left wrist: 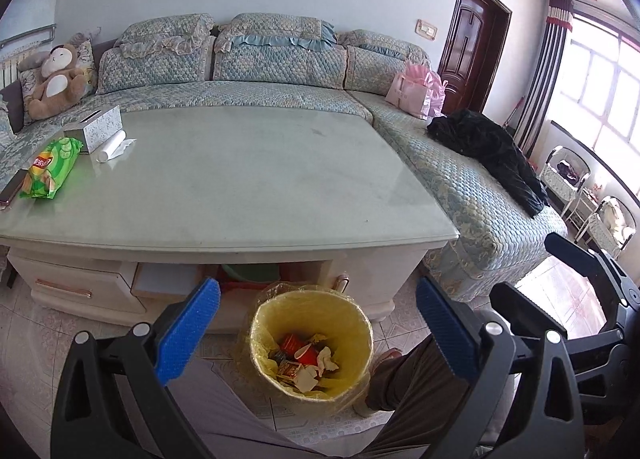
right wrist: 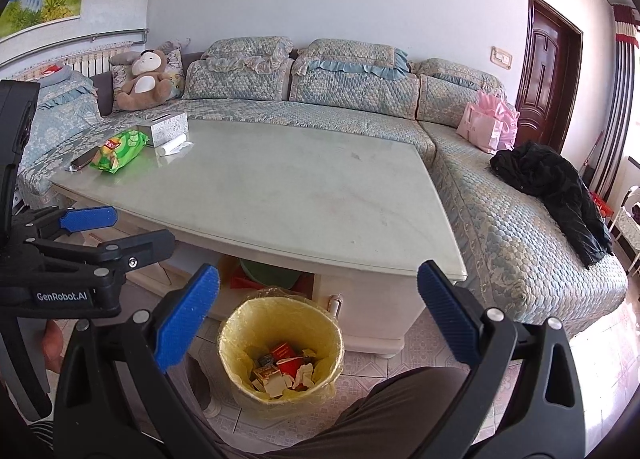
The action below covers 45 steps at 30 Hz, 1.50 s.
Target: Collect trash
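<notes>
Holding my left hand-held gripper (left wrist: pixel 318 333) and right hand-held gripper (right wrist: pixel 318 315) spread and empty, I am looking down at the trash bin (left wrist: pixel 312 343), at six o'clock of the bench (left wrist: pixel 240 179), with wrappers (left wrist: pixel 306 357) lying inside.

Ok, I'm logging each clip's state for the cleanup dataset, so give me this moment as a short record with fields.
setting: living room, coffee table in front of a sofa
left gripper: open, empty, above the bin
right gripper: open, empty, above the bin
trash bin: on the floor by the table, yellow liner, holds wrappers and a red cup
on table, far corner: green chip bag, tissue box, white roll, phone
sofa items: plush bear, pink bag, black jacket
</notes>
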Each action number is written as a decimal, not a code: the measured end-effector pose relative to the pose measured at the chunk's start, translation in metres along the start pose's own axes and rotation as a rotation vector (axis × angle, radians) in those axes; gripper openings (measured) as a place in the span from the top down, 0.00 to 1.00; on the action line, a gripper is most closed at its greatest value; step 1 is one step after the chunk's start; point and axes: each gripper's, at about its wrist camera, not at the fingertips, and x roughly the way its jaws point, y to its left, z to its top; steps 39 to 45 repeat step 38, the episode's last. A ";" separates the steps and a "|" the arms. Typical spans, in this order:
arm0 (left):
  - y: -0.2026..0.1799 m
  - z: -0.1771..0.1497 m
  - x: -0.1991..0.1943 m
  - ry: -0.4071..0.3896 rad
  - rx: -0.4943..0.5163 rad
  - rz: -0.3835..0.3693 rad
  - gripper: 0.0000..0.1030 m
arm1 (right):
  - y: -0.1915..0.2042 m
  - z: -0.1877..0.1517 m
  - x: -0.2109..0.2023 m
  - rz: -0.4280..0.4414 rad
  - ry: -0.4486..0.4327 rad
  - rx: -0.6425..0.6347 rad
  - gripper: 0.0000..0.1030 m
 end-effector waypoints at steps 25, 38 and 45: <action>0.003 -0.028 0.045 0.148 0.104 0.185 0.07 | 0.001 -0.013 0.010 -0.059 0.023 -0.039 0.06; 0.005 -0.033 0.046 0.162 0.113 0.191 0.07 | 0.004 -0.016 0.015 -0.054 0.042 -0.044 0.06; 0.005 -0.033 0.046 0.162 0.113 0.191 0.07 | 0.004 -0.016 0.015 -0.054 0.042 -0.044 0.06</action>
